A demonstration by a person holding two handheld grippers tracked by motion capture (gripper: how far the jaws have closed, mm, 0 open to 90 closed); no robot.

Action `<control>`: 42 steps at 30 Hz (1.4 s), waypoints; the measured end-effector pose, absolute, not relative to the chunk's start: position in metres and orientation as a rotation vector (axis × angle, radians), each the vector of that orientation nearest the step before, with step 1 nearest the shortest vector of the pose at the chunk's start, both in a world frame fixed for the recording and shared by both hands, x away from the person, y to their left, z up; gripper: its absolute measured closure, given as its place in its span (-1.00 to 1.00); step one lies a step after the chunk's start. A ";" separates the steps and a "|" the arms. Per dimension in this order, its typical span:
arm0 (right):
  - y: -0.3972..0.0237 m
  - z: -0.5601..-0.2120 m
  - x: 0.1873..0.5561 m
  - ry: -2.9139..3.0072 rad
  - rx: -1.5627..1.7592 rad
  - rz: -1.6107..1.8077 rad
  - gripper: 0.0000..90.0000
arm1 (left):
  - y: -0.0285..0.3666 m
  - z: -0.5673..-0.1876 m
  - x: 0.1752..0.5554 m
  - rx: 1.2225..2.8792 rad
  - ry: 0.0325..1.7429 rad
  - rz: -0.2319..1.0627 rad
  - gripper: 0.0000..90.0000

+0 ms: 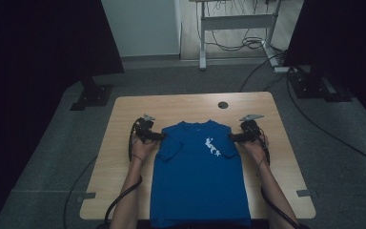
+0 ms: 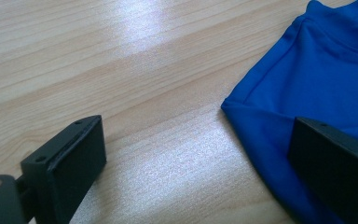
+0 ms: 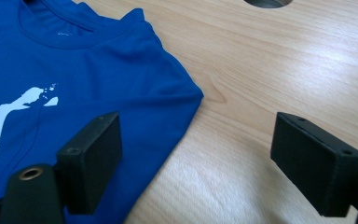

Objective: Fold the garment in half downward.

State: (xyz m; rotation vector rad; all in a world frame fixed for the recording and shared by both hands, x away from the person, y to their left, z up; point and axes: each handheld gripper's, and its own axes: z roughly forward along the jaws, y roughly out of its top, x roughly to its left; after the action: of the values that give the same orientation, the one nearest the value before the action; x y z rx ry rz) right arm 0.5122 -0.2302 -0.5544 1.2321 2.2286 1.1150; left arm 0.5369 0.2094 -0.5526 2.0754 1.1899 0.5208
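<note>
A blue T-shirt [image 1: 198, 176] with a small white print [image 1: 212, 146] lies flat, front up, on the wooden table [image 1: 124, 109], its hem hanging over the near edge. My left gripper [image 1: 162, 136] rests at the shirt's left sleeve. In the left gripper view the gripper [image 2: 198, 154] stands open, with one jaw over the sleeve [image 2: 317, 70] and the other over bare wood. My right gripper [image 1: 232, 137] sits at the right sleeve. In the right gripper view it [image 3: 200, 154] is open too, and the sleeve corner [image 3: 177, 98] lies between the jaws with no pad pressing on it.
A round cable hole [image 1: 223, 105] sits in the table's far middle. Bare wood flanks the shirt on both sides. Beyond the table, black stands [image 1: 93, 93] and a white desk frame [image 1: 238, 21] with cables stand on the grey carpet.
</note>
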 end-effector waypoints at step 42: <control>-0.214 -0.558 0.513 2.313 1.165 1.194 0.88 | 0.206 -0.551 0.521 2.050 0.997 0.358 0.85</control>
State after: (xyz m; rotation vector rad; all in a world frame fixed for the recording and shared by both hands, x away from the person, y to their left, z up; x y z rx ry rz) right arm 0.5128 -0.2139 -0.5578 1.1651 2.3133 1.1938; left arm 0.5215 0.2055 -0.5509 2.0503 0.9969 0.3578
